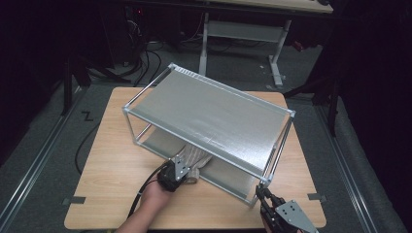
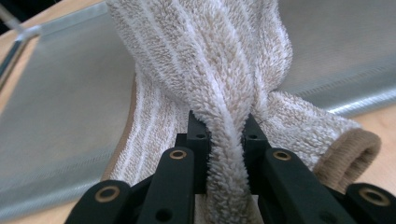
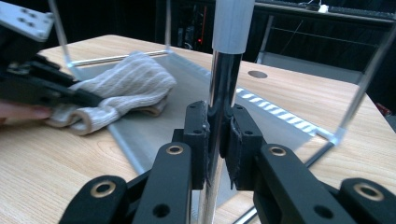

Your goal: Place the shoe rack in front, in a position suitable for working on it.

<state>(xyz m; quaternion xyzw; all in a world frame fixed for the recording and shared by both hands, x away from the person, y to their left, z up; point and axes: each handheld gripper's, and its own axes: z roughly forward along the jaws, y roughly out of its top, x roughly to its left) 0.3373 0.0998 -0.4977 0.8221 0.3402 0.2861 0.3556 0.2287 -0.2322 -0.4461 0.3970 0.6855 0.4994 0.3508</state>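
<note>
One striped towel [image 1: 193, 160] is seen lying half on the lower shelf [image 1: 228, 177] of a metal rack [image 1: 214, 116] and half on the wooden bench [image 1: 111, 165]. Its long axis runs from the near edge of the lower shelf back under the upper shelf [image 1: 209, 114], with its rolled, tan-hemmed end [image 2: 348, 156] resting on the bench just off the shelf edge. A fold of the towel is pinched between the jaws of the left gripper [image 2: 225, 135], which are closed tightly on the cloth; in the high view this gripper [image 1: 176, 171] is seen at the front edge of the rack, pointing away from the person toward the shelf.

One rack is counted, with two shelves, standing skewed on the bench so that its long side runs from the far left to the near right. Its near right corner post [image 3: 222, 93] stands upright, and the jaws of the right gripper [image 3: 218, 140] are clamped on it from both sides, low on the post. In the high view the right gripper [image 1: 266, 194] is seen at that same corner.

Two grippers are counted, one in each hand. In the right gripper view the towel [image 3: 123, 88] is seen bunched at the left, with the left gripper [image 3: 74, 95] touching it.
</note>
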